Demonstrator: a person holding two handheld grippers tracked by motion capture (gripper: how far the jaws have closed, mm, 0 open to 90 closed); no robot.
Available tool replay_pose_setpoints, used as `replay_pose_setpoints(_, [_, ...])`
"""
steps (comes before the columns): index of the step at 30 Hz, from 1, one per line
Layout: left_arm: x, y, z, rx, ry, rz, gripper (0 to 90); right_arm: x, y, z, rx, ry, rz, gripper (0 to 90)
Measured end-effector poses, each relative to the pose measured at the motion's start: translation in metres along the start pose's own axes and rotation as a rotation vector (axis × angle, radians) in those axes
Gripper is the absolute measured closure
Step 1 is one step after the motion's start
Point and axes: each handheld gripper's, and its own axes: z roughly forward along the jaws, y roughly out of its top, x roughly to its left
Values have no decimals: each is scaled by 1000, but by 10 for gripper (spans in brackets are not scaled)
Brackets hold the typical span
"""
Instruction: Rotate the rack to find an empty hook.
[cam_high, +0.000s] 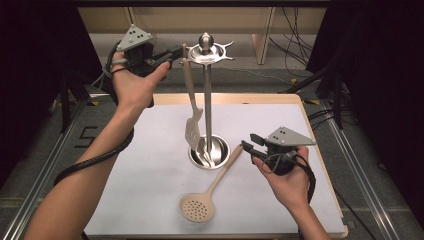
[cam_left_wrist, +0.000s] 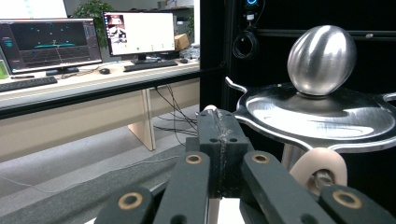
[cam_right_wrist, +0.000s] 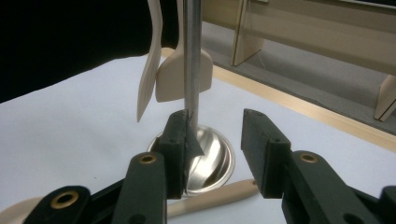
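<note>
A steel utensil stand (cam_high: 206, 95) rises from a round base (cam_high: 223, 146) at mid-table, topped by a hooked disc and a ball (cam_left_wrist: 321, 59). My left gripper (cam_high: 176, 51) is up beside the disc, shut on the top of a beige slotted spatula (cam_high: 192, 127) that hangs down along the pole. A beige handle tip (cam_left_wrist: 210, 108) peeks out above its shut jaws. Another beige handle end (cam_left_wrist: 320, 169) sits under the disc rim. My right gripper (cam_high: 248, 142) stands open low at the right of the base, just above the handle of a beige skimmer spoon (cam_high: 198, 207) lying flat.
The white mat (cam_high: 150, 165) is edged by a wooden table border (cam_high: 280, 98). In the right gripper view two pale blades (cam_right_wrist: 180, 77) hang by the pole (cam_right_wrist: 191, 56), with the spoon handle (cam_right_wrist: 219, 193) below the jaws. Desks and monitors (cam_left_wrist: 56, 44) stand beyond.
</note>
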Motion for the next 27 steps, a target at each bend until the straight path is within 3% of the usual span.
replay_pose_setpoints(6, [3, -4, -2, -20, -18, -15, 893, -2, -1, 1, -15, -5, -5, 629])
replay_pose_setpoints(12, [4, -13, -20, -66, -39, -42, 845, -4, -2, 1, -22, -34, 5, 624])
replay_pose_setpoints(13, [4, -16, -24, -67, -39, -41, 834, -5, -3, 0, 8, -20, -2, 623])
replay_pose_setpoints(14, [5, -20, -27, -69, -40, -23, 822, -4, -4, 0, 19, -21, 30, 624])
replay_pose_setpoints(22, [11, -59, -63, -52, -31, -22, 663, -10, -8, 4, 37, -41, 45, 622])
replay_pose_setpoints(24, [12, -70, -69, -42, -28, -24, 625, -9, -9, 5, 48, -45, 70, 621])
replay_pose_setpoints(27, [13, -82, -76, -27, -17, -25, 574, -11, -9, 7, 47, -46, 39, 622])
